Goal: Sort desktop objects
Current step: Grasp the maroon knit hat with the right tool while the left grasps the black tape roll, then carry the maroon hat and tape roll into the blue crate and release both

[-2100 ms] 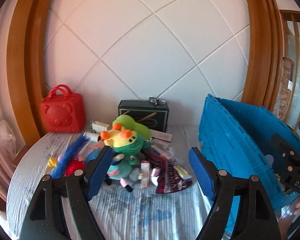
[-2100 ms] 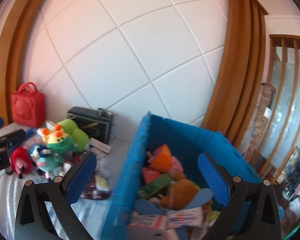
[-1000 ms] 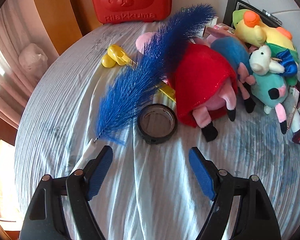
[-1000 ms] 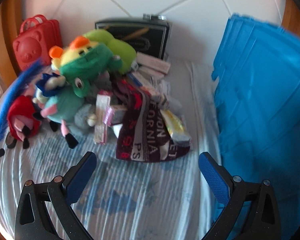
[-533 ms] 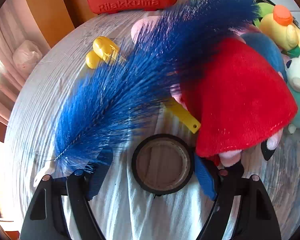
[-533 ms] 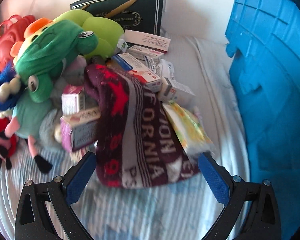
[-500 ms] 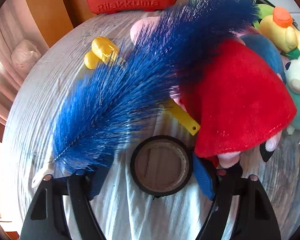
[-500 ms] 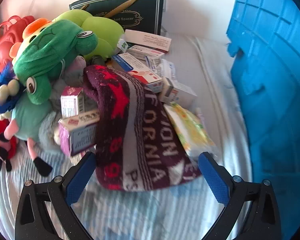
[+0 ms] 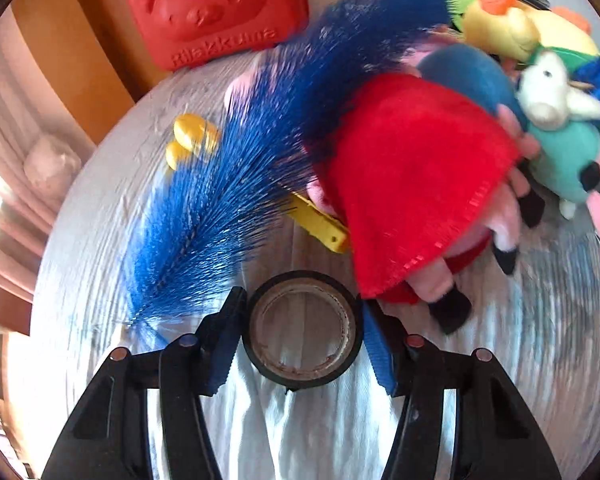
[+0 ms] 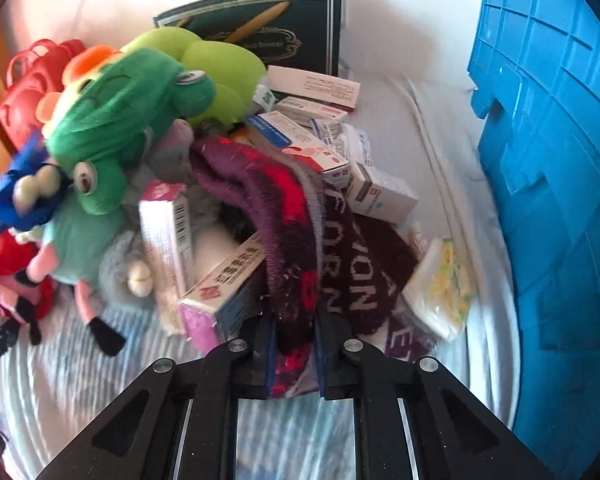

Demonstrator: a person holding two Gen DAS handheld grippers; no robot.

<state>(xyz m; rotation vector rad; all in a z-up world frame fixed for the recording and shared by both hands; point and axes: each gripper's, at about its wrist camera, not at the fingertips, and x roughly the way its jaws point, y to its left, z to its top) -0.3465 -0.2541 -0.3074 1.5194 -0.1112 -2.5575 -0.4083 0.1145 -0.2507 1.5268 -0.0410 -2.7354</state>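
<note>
A black tape roll point(image 9: 302, 374) lies flat on the white striped cloth point(image 9: 100, 220), with my left gripper point(image 9: 302, 342) around it. Its jaws are closing and both blue pads point(image 9: 374, 344) touch the roll's sides. A blue feather brush point(image 9: 228, 184) and a red-dressed plush point(image 9: 412, 176) lie just beyond. My right gripper point(image 10: 294, 344) points down at the pile, its jaws closing, pinched on the near edge of a maroon knitted cloth point(image 10: 292, 232) with white letters. The cloth drapes over several small boxes point(image 10: 296, 140).
A red bear-faced case point(image 9: 220, 8), yellow plastic bits point(image 9: 190, 136) and more plush toys point(image 9: 556, 112) lie beyond the brush. A green frog plush point(image 10: 116, 120), a pink box point(image 10: 168, 248) and a tissue pack point(image 10: 444, 288) surround the knitted cloth. A dark box point(image 10: 268, 28) leans on the wall. The blue crate point(image 10: 560, 160) stands at the right.
My left gripper came down over the tape roll and its jaws narrowed onto it. My right gripper moved in to the knitted cloth and went from wide open to pinched on its edge.
</note>
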